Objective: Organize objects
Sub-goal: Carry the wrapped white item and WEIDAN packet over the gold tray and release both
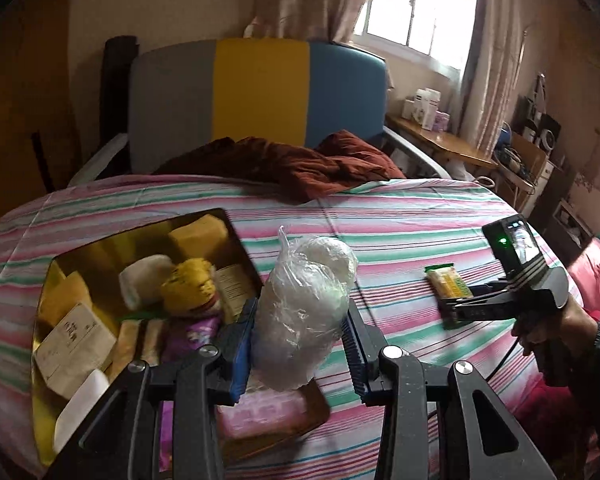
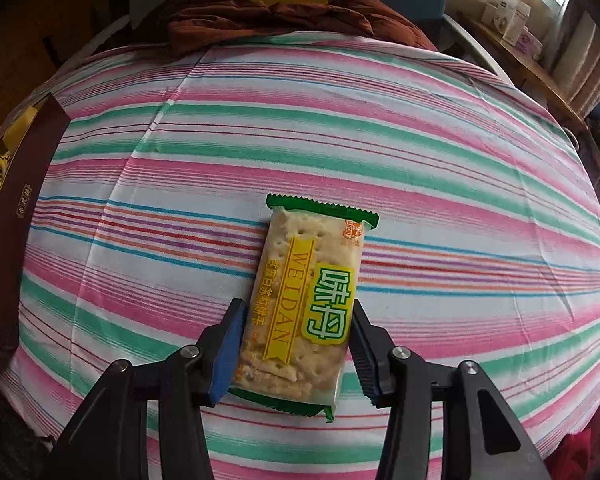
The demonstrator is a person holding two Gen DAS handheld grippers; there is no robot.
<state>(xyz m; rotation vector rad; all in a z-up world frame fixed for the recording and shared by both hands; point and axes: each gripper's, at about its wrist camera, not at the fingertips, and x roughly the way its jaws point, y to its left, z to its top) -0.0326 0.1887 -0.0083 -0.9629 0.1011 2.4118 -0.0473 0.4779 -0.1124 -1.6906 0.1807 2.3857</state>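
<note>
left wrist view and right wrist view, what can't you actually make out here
- Clear plastic bag, left wrist view: the white contents are wrapped and blurred, so cannot be identified.
- Gold tin: its near end is hidden behind the left gripper.
- Cracker packet, right wrist view: whether the right gripper fingers actually press it is unclear.
- Brown box: cut off by the left edge.
</note>
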